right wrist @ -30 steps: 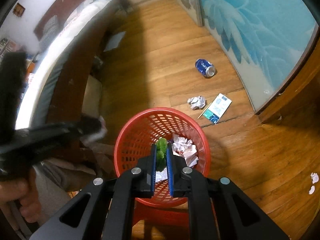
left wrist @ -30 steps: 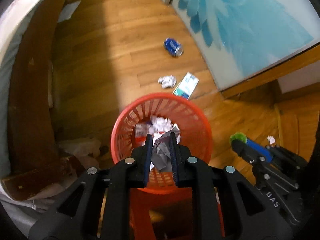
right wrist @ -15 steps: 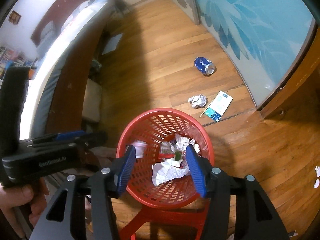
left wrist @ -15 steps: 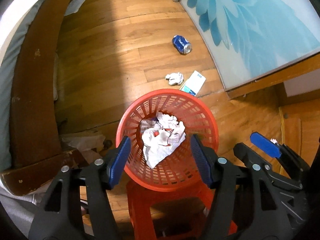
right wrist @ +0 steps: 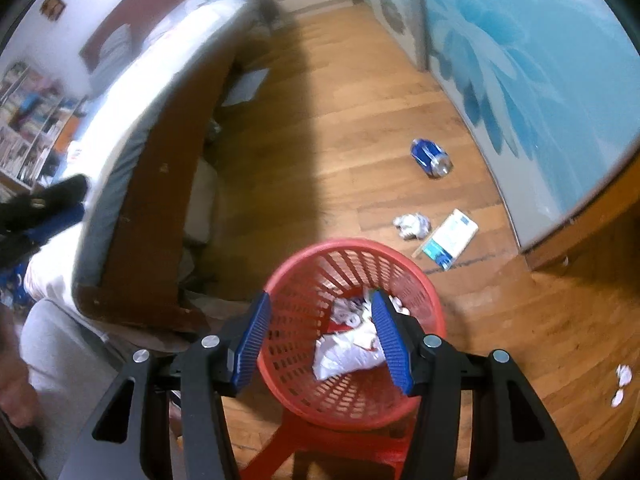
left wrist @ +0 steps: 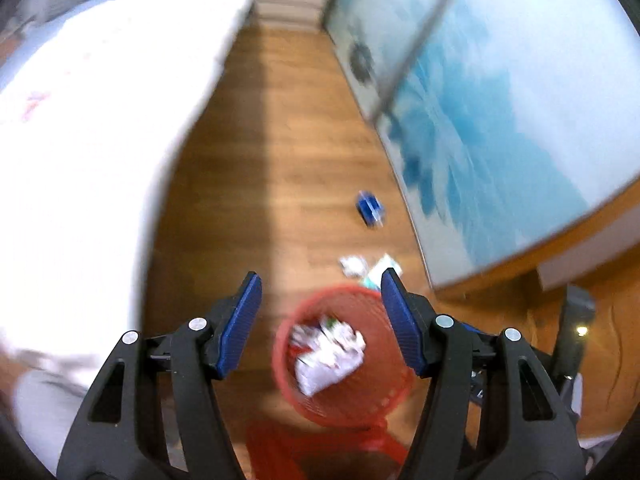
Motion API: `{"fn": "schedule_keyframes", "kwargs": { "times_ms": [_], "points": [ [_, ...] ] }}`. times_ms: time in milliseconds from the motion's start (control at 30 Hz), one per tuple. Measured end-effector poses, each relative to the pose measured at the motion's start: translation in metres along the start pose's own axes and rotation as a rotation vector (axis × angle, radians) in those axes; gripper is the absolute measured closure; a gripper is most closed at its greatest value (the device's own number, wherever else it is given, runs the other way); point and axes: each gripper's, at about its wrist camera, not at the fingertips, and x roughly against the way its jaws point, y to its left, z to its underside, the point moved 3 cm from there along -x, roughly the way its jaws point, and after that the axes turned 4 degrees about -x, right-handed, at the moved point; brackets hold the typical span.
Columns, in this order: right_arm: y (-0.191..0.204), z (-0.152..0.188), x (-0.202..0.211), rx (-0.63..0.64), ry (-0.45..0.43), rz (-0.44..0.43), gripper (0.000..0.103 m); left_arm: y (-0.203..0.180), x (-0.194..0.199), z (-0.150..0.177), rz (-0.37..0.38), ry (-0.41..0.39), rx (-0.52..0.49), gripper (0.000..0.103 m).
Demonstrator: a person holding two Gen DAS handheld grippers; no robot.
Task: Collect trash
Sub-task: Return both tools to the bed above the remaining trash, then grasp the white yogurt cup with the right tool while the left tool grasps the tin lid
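No writing can be read on any of the litter. Left of the right claw (right wrist: 320, 334) runs a bed (right wrist: 132, 184) with a wooden frame. Both claws stand open and empty, the left claw (left wrist: 320, 320) too, its jaws having just opened. Below them a red basket (right wrist: 424, 292) holds crumpled paper (right wrist: 344, 354). Beyond it, to the right, lie a paper ball (right wrist: 412, 226), a flat carton (right wrist: 450, 238) and a blue can (right wrist: 432, 158) on the wooden floor (right wrist: 360, 100).

Both grippers — left gripper (left wrist: 320, 320), right gripper (right wrist: 320, 332) — have opened, dropping their trash into the red basket (right wrist: 434, 304) at lower centre.
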Motion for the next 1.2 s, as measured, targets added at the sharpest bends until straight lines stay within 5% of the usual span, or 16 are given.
{"fn": "schedule_keyframes", "kwargs": {
  "times_ms": [333, 467, 633, 833, 1100, 1200],
  "points": [
    [0.181, -0.076, -0.009, 0.206, -0.1, -0.123, 0.036, 0.197, 0.118, -0.006, -0.23, -0.237, 0.212, 0.035],
    [0.274, -0.108, -0.02, 0.295, -0.125, -0.173, 0.034, 0.263, 0.131, 0.004, -0.432, -0.28, 0.199, 0.035],
    [0.413, -0.144, -0.034, 0.46, -0.248, -0.199, 0.02, 0.324, 0.125, 0.017, -0.419, -0.276, 0.261, 0.035],
    [0.559, -0.173, -0.101, 0.561, -0.266, -0.142, 0.018, 0.36, 0.129, 0.009, -0.364, -0.279, 0.325, 0.035],
    [0.669, -0.172, -0.193, 0.639, -0.316, -0.002, 0.018, 0.4, 0.151, 0.01, -0.361, -0.307, 0.407, 0.035],
    [0.688, -0.174, -0.229, 0.637, -0.268, 0.078, 0.016, 0.414, 0.157, 0.013, -0.357, -0.317, 0.45, 0.035]
  ]
}}
